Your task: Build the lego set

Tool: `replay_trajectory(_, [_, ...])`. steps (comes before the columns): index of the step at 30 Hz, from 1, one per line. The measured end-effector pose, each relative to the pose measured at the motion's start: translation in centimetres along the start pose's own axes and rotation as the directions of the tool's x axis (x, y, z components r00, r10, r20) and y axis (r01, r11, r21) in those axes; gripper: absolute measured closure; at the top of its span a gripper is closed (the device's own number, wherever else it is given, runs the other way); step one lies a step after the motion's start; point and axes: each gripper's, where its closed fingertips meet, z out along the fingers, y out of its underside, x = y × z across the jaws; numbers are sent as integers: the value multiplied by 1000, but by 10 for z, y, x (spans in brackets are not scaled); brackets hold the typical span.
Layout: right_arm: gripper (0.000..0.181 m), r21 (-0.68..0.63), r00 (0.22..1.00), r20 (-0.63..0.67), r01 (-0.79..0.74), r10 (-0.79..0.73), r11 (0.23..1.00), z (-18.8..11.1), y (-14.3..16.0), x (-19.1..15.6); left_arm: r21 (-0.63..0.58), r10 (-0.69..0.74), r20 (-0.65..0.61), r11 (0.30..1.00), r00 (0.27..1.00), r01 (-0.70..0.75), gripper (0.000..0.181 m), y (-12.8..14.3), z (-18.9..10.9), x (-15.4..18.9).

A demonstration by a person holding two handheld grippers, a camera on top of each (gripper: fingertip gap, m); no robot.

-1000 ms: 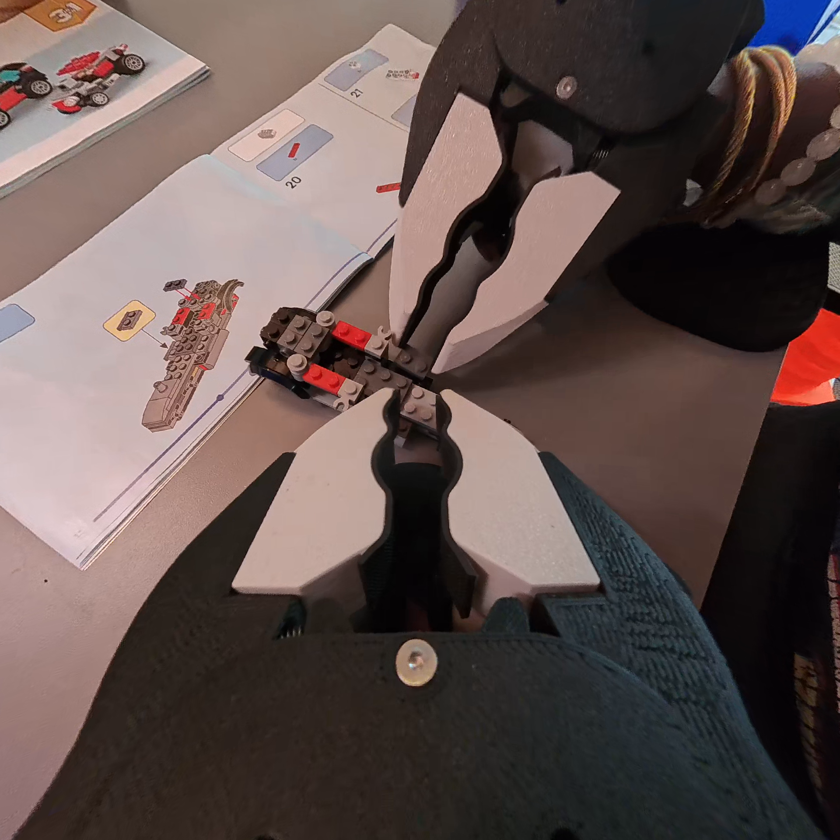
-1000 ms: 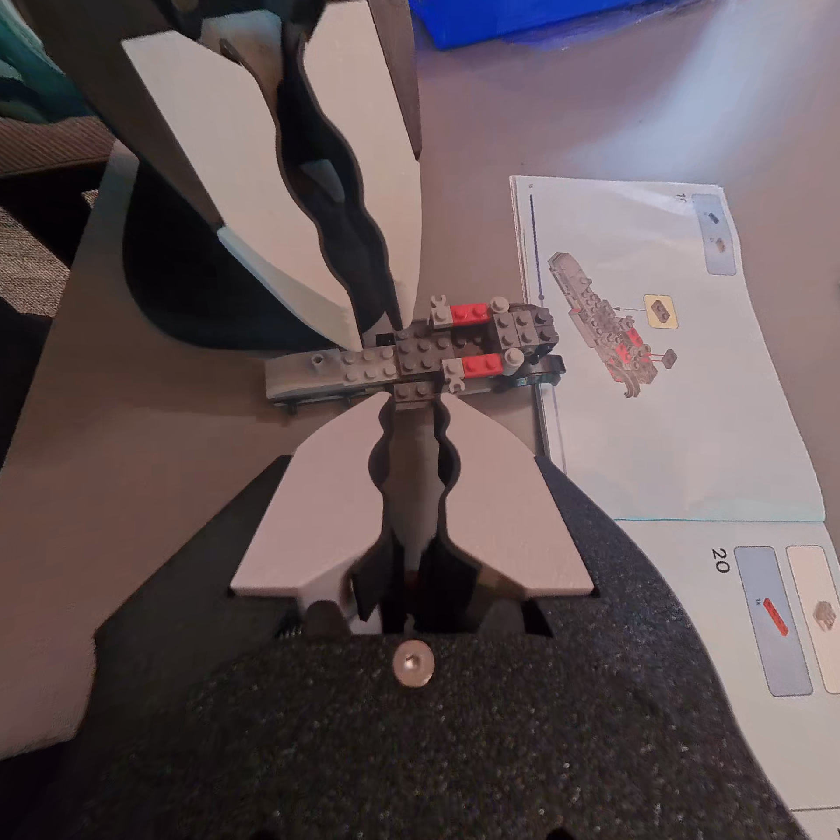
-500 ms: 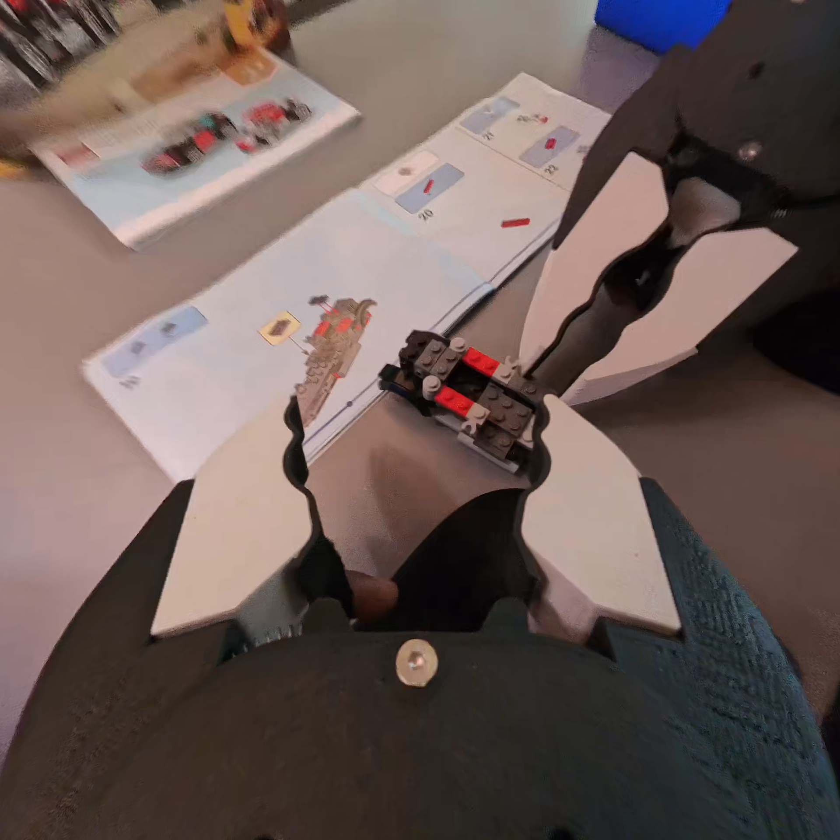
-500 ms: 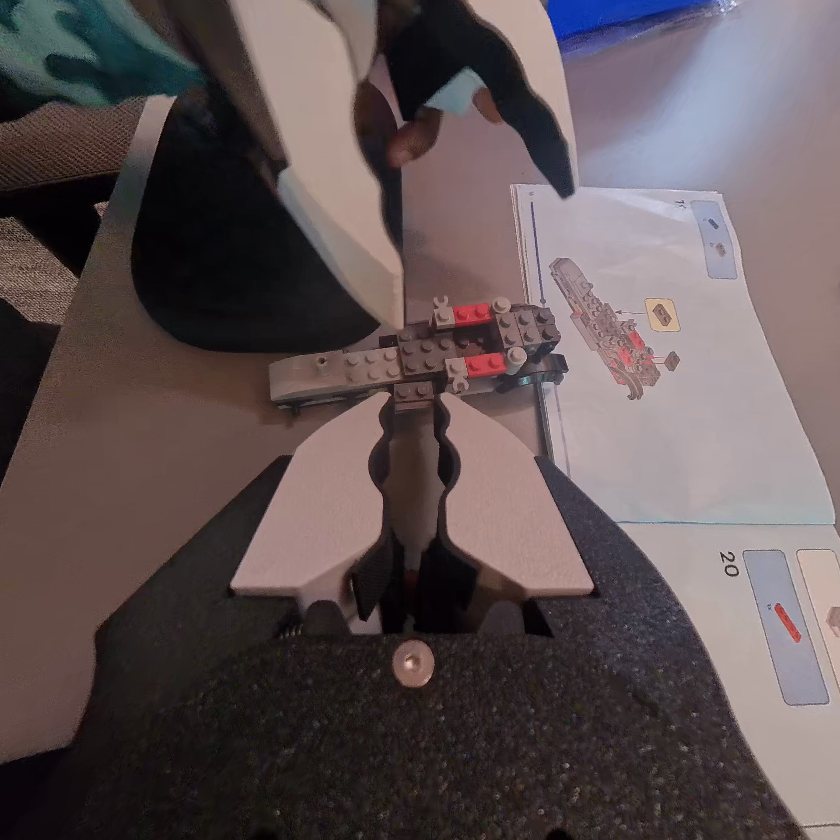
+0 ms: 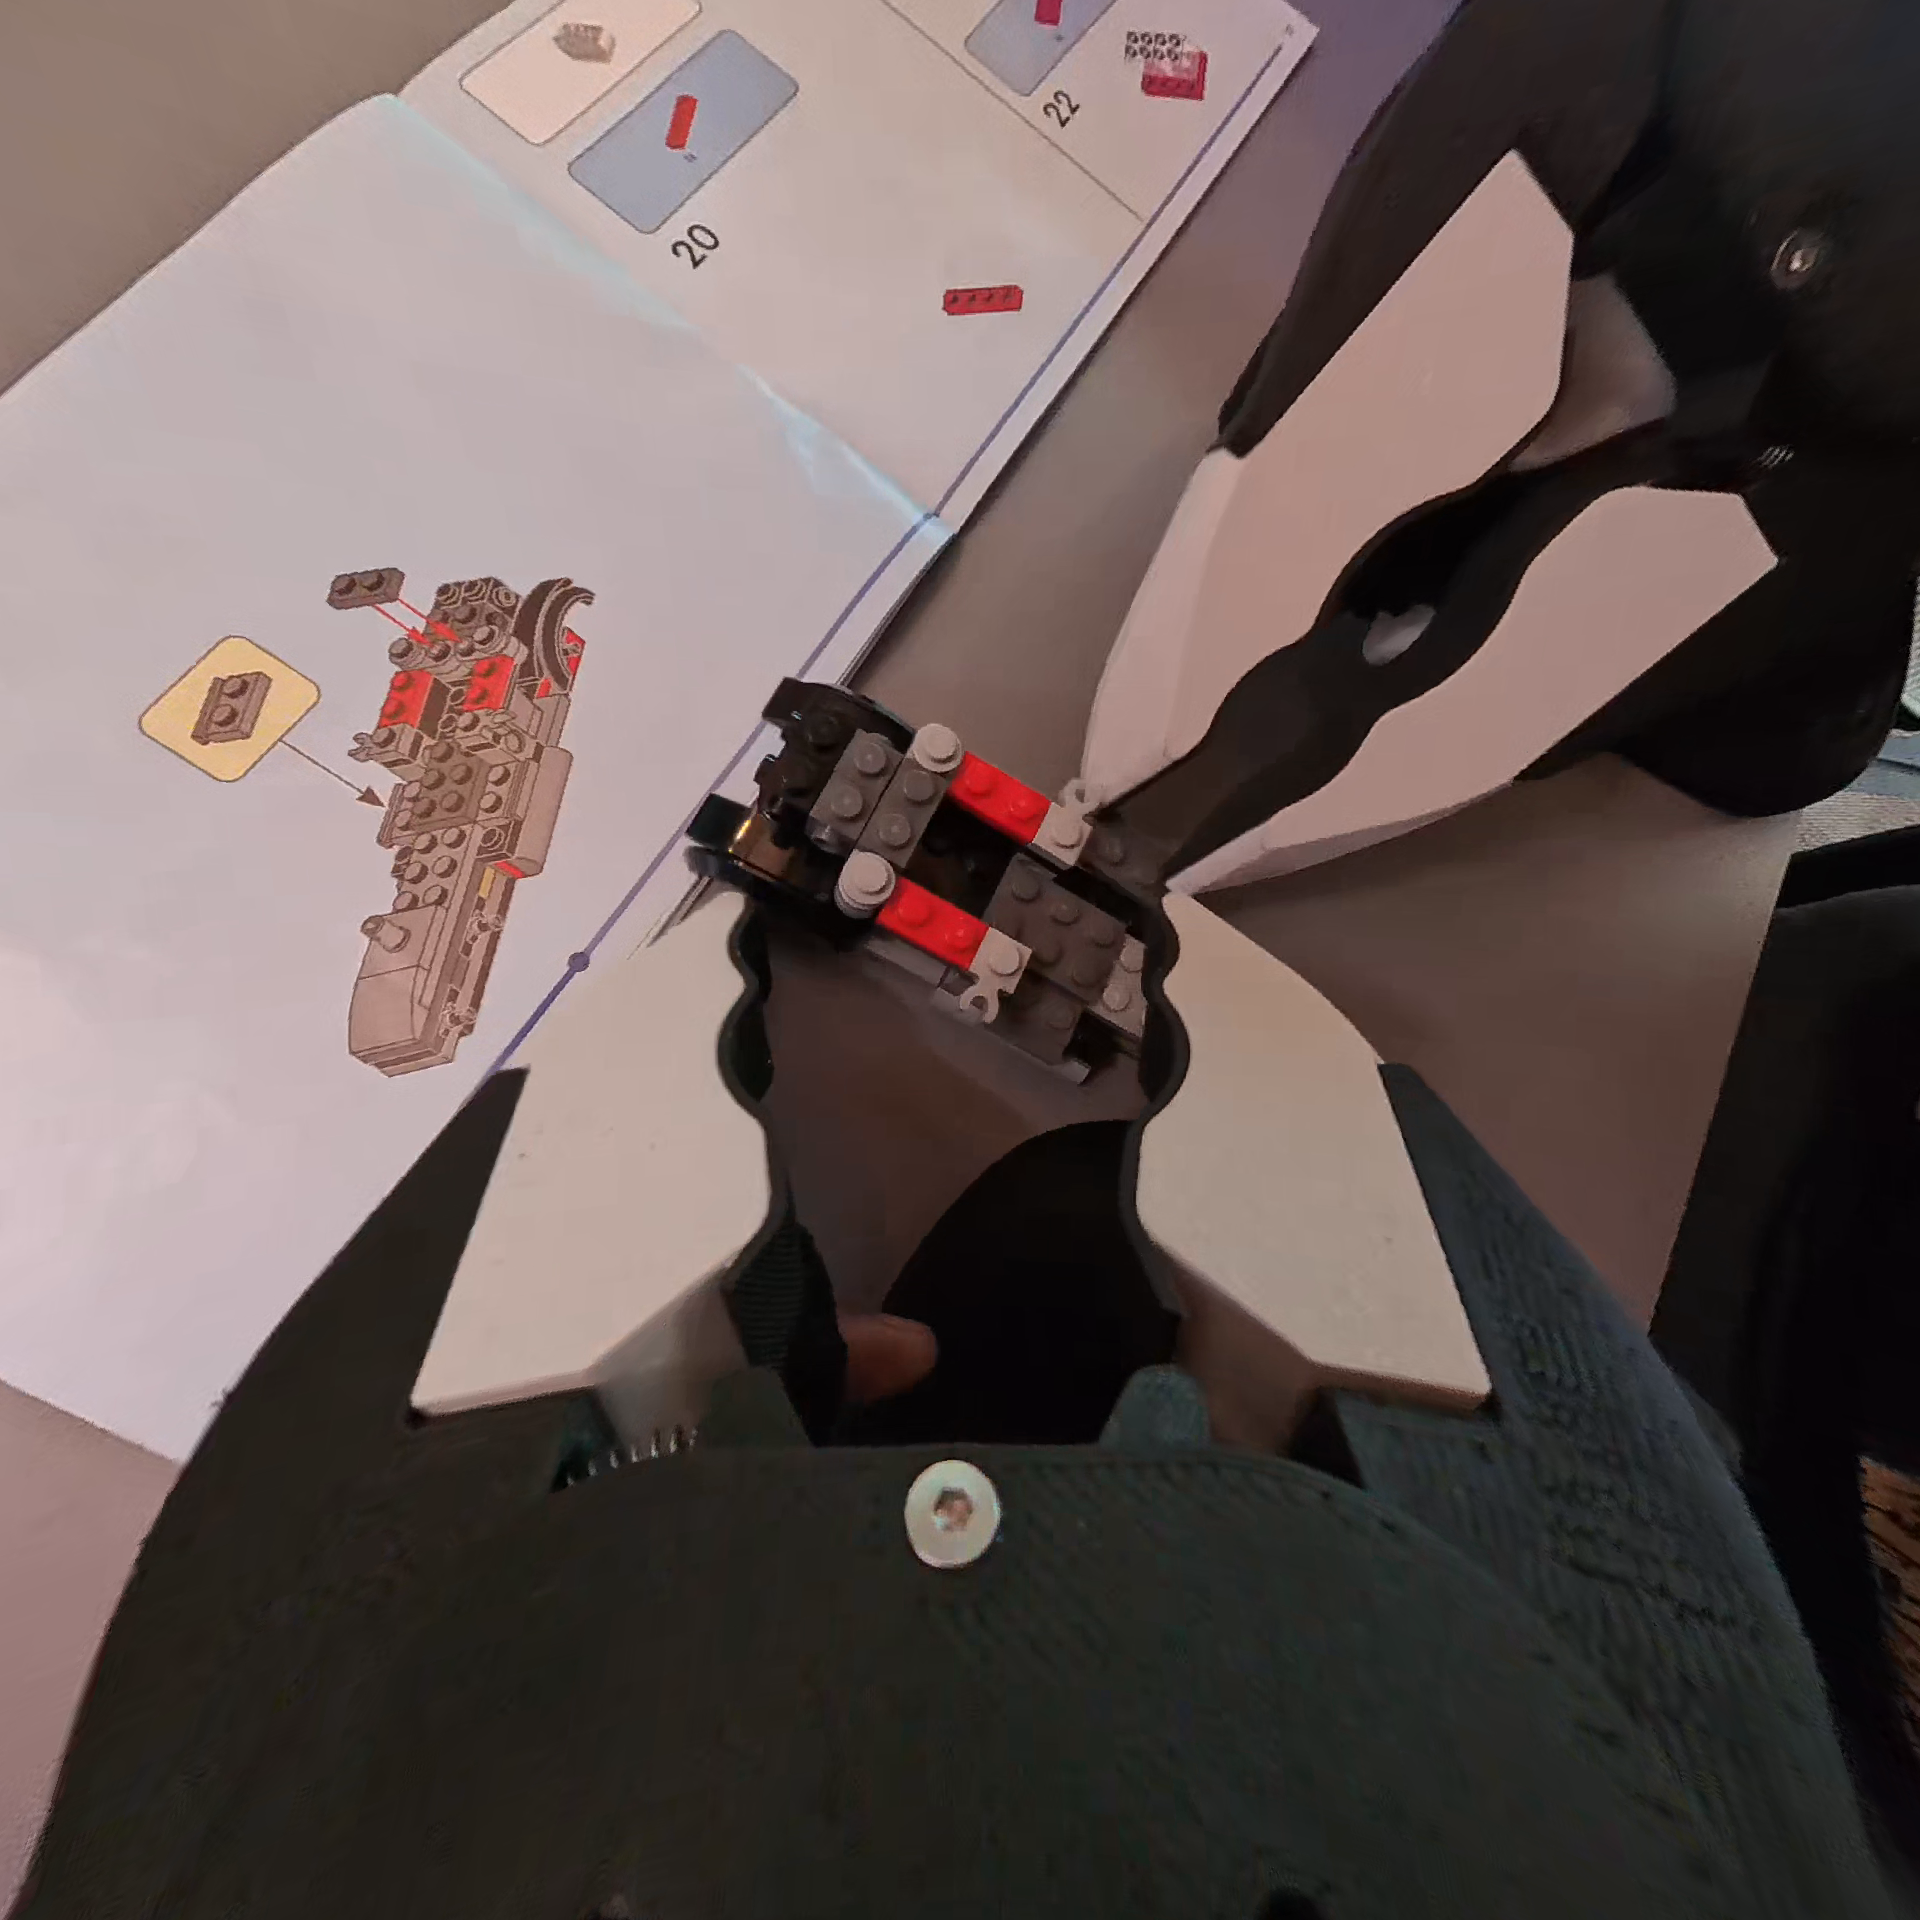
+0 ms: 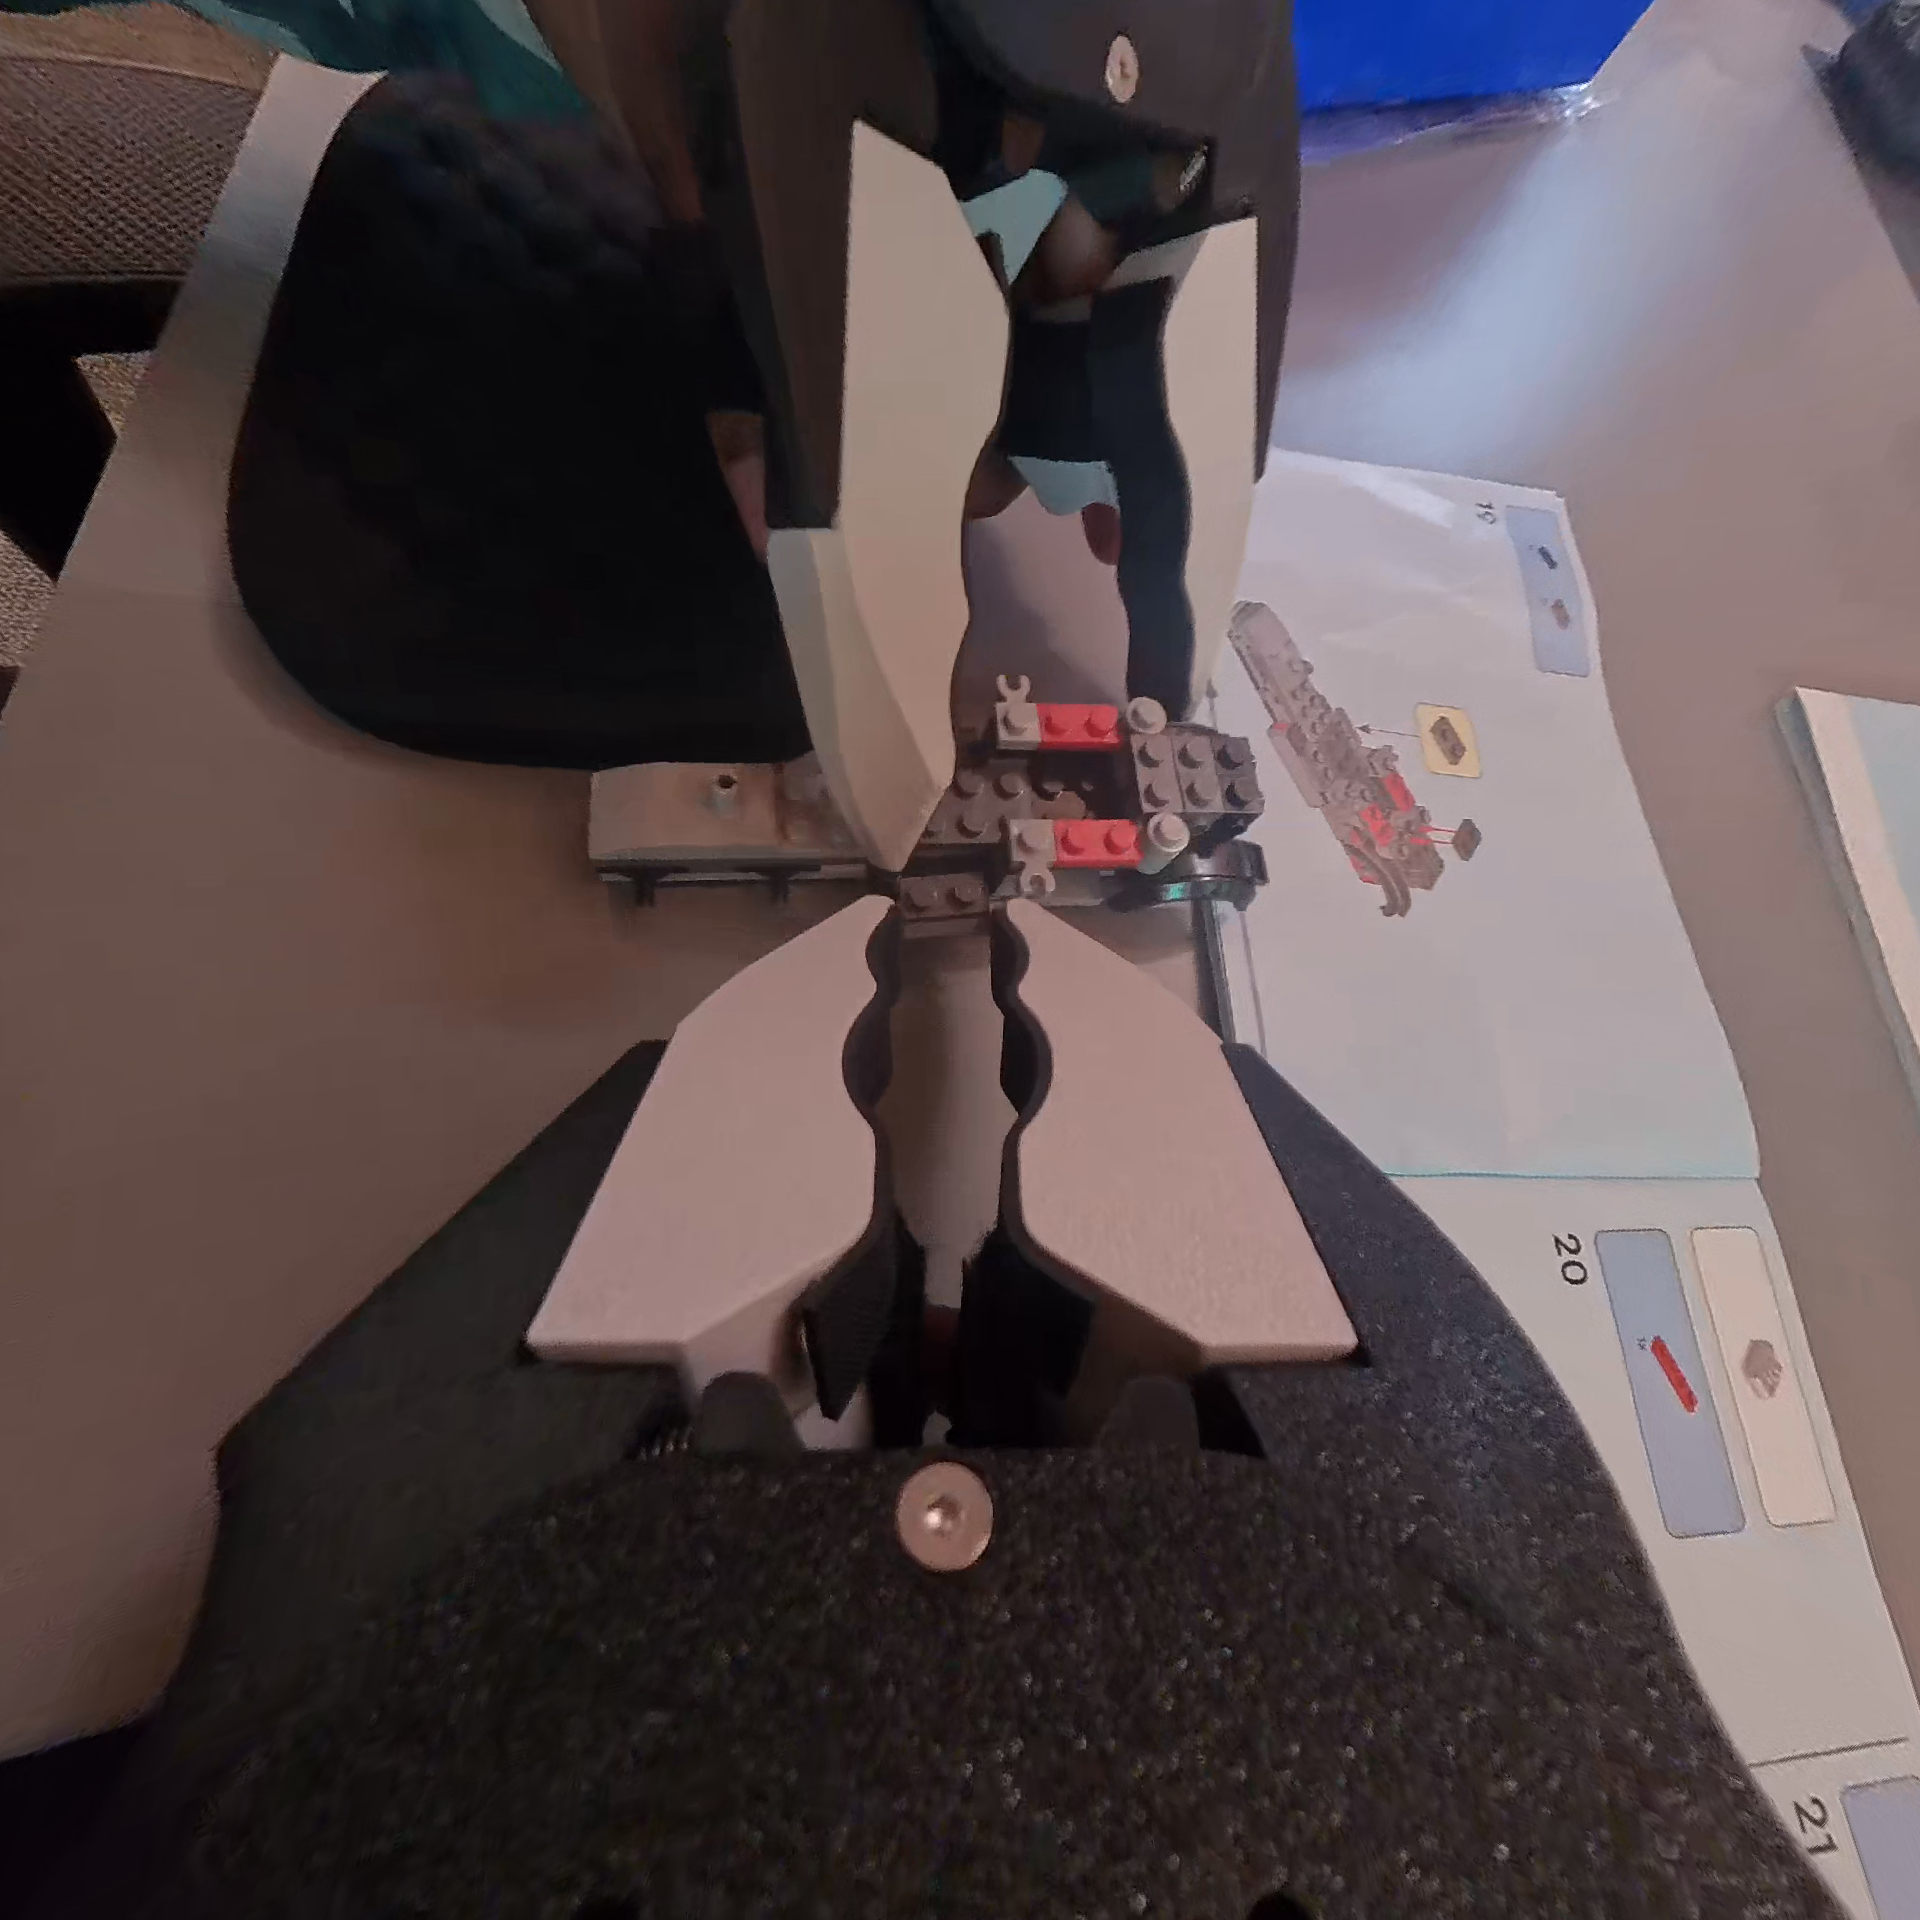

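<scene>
The lego model [image 5: 935, 862] is a long grey body with two red bricks and a black curved end, and it lies on the grey table beside the open instruction booklet [image 5: 364, 416]. My left gripper [image 5: 945, 925] is open, with its fingers straddling the model's red middle section from above. My right gripper [image 6: 943, 904] is shut on a dark grey plate [image 6: 940, 894] that sticks out of the side of the model [image 6: 1091, 790]. The left gripper's fingers [image 6: 883, 727] hide part of the model's grey body. The right gripper also shows in the left wrist view [image 5: 1132, 852].
The booklet [image 6: 1455, 935] lies just right of the model, with a second booklet [image 6: 1860, 831] at the right edge. A small red plate shape [image 5: 982, 299] shows on the page; I cannot tell whether it is loose or printed. A dark knitted sleeve [image 6: 468, 468] sits behind, and something blue [image 6: 1455, 52] is at the back.
My left gripper let go of the model's side, opened wide, and came back down with its fingers around the model's middle. The right gripper has kept its hold and barely moved.
</scene>
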Motion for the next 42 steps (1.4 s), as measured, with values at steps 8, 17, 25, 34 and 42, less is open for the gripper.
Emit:
replay_trajectory(8, [165, 13, 995, 13, -98, 98, 995, 1, 0, -4, 10, -87, -68, 996, 994, 87, 122, -2, -1, 3])
replay_trajectory(17, [165, 30, 982, -45, -182, 183, 983, 1, 1, -3, -20, -152, -39, 988, 988, 151, 122, -2, 0, 7])
replay_trajectory(25, [165, 31, 991, -66, -117, 118, 993, 2, -1, -5, -19, -217, 110, 975, 970, 221, 110, 5, -7, 2])
replay_trajectory(34, [165, 20, 992, -104, -72, 73, 997, 4, -3, -6, -41, -249, 161, 965, 955, 259, 116, 9, -8, 2])
replay_trajectory(42, [165, 16, 991, -127, -34, 36, 999, 5, -4, -5, -29, -278, 164, 958, 946, 286, 125, 9, -7, 4])
